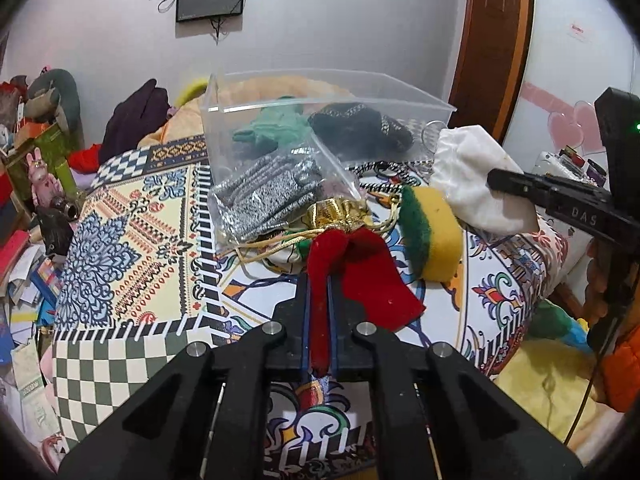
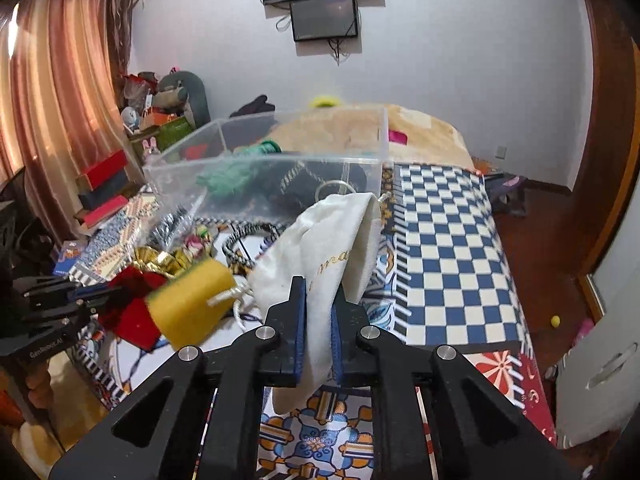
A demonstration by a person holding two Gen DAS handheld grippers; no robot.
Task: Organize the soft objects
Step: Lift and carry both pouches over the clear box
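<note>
My left gripper (image 1: 319, 280) is shut on a red felt pouch (image 1: 360, 276) with a gold top (image 1: 338, 212), held just above the patterned bedspread. My right gripper (image 2: 320, 292) is shut on a white drawstring pouch (image 2: 332, 240); that pouch also shows in the left wrist view (image 1: 472, 176). A clear plastic box (image 1: 320, 120) stands behind, holding a green soft item (image 1: 276, 128) and a black patterned one (image 1: 360, 124). A yellow-green sponge (image 1: 428, 232) lies between the grippers. A silver mesh bag (image 1: 264, 196) leans at the box front.
The patterned bedspread (image 1: 132, 248) covers the bed. A black-and-white cord (image 2: 248, 240) lies near the box. Clutter of books and boxes (image 1: 24, 208) sits off the bed's left side. A wooden door (image 2: 608, 160) and bare floor are to the right.
</note>
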